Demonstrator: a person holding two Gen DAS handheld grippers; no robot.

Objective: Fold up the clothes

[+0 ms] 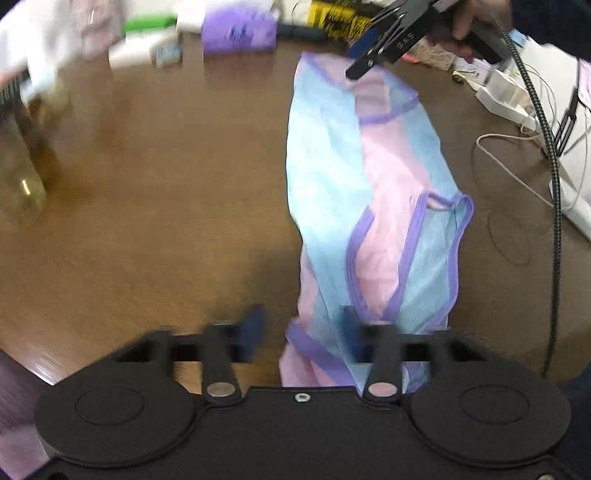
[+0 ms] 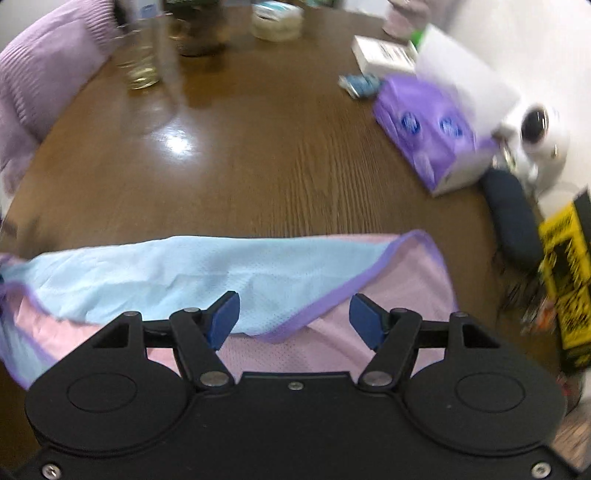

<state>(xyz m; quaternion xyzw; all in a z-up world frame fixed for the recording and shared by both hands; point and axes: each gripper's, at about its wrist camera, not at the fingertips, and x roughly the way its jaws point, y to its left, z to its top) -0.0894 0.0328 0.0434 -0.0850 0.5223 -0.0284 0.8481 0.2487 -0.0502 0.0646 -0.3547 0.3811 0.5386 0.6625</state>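
Two grippers over a garment (image 1: 373, 206) on a table (image 1: 166, 184): right gripper (image 2: 294, 317) spread wide; left gripper (image 1: 303, 332) blurred, its opening unclear; left view alone shows a hand (image 1: 469, 26)

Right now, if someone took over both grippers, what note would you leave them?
Left gripper: jaws apart at the top's near end; blurred, no grip seen.
Right gripper: open over the far end, holding nothing.
Top: lies on the table as a long strip.
Done: it looks folded lengthwise.
Left: probably fold it end to end.
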